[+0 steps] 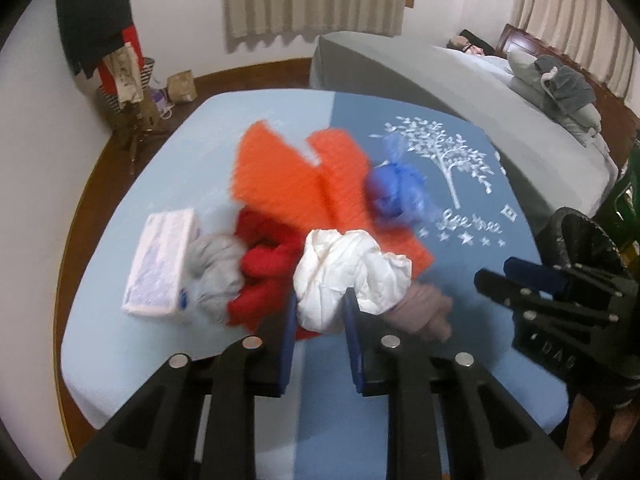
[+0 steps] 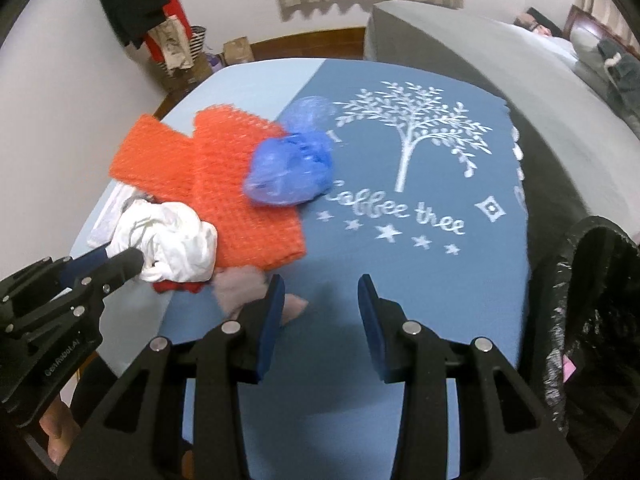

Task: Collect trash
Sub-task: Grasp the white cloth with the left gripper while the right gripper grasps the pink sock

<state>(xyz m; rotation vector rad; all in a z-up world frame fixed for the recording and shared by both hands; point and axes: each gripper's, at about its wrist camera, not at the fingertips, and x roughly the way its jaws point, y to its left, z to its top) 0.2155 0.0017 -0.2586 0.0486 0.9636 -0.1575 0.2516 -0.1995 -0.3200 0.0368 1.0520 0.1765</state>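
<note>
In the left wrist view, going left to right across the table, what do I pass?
Tissue pack → grey cloth → red cloth → white crumpled bag held in the left tongs → right tongs → black trash bag.

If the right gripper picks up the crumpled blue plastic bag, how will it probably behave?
The blue plastic bag looks thin and translucent, so it is probably very light and floppy, collapsing between the fingers. Its glossy film may slip from a shallow pinch. It lies partly on the orange bubble wrap, which might shift with it. The right gripper is open and apart from it.
</note>
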